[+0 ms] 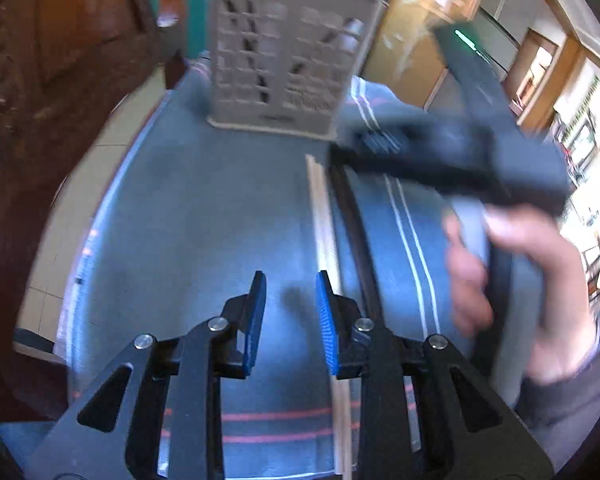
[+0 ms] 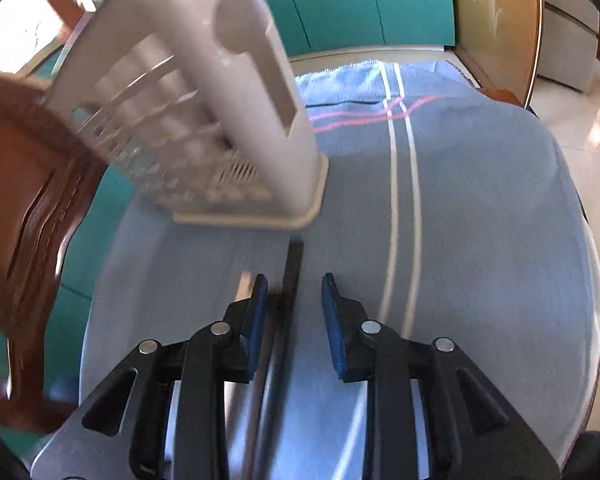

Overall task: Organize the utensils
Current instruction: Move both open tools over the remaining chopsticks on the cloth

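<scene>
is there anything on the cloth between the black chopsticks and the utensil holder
Nothing visible. In the right wrist view the black chopsticks lie between the open right gripper's fingers, tips pointing at the beige utensil holder; only bare blue cloth separates them.

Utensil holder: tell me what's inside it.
Through the grid of the utensil holder, dark slanted sticks, probably chopsticks, show in both compartments. Blur and the walls hide exactly what and how many.
</scene>
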`<state>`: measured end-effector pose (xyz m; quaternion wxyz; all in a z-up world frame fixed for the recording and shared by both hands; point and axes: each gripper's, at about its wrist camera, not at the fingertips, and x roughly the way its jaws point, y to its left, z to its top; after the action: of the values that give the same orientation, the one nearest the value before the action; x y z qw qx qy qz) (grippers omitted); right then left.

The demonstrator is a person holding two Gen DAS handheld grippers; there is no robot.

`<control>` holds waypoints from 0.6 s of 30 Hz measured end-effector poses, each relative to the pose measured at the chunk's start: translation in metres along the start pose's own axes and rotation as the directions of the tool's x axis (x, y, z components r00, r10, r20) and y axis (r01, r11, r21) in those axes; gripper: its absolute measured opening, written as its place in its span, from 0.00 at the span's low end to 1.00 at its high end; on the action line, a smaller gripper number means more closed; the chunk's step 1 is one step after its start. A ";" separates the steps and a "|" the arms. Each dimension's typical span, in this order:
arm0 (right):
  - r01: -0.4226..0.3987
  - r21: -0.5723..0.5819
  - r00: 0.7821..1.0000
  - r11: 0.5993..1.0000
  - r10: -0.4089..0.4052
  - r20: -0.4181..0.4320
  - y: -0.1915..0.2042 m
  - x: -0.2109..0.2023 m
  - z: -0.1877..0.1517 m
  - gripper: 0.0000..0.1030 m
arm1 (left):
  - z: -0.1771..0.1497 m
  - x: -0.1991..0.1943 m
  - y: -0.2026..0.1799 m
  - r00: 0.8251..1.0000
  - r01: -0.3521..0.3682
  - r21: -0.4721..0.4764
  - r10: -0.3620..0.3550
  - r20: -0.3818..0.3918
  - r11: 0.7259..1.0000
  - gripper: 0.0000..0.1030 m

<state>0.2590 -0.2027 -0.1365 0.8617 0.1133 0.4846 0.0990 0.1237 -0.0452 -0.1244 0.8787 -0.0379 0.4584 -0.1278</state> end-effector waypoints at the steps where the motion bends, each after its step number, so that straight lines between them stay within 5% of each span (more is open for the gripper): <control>1: 0.025 -0.024 1.000 0.999 -0.025 -0.002 0.004 0.003 0.003 0.24 | -0.002 0.002 -0.003 1.000 0.005 0.013 -0.005 -0.005 1.000 0.25; 4: 0.072 -0.069 0.997 0.995 -0.072 -0.001 0.006 0.005 0.003 0.10 | -0.004 0.005 -0.009 1.000 0.011 0.031 -0.011 -0.005 0.999 0.25; 12: 0.032 -0.136 0.999 0.990 -0.035 -0.018 -0.013 -0.015 -0.022 0.09 | -0.008 0.019 -0.002 0.999 -0.020 0.037 0.021 -0.039 0.999 0.25; 18: 0.001 -0.079 1.000 0.997 0.001 0.015 -0.032 -0.051 -0.051 0.11 | -0.007 0.022 -0.002 0.999 0.022 0.019 -0.022 -0.038 1.000 0.25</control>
<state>0.1913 -0.2421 -0.1303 0.8692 0.0800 0.4738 0.1171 0.1300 -0.0521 -0.1454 0.8687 -0.0318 0.4732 -0.1427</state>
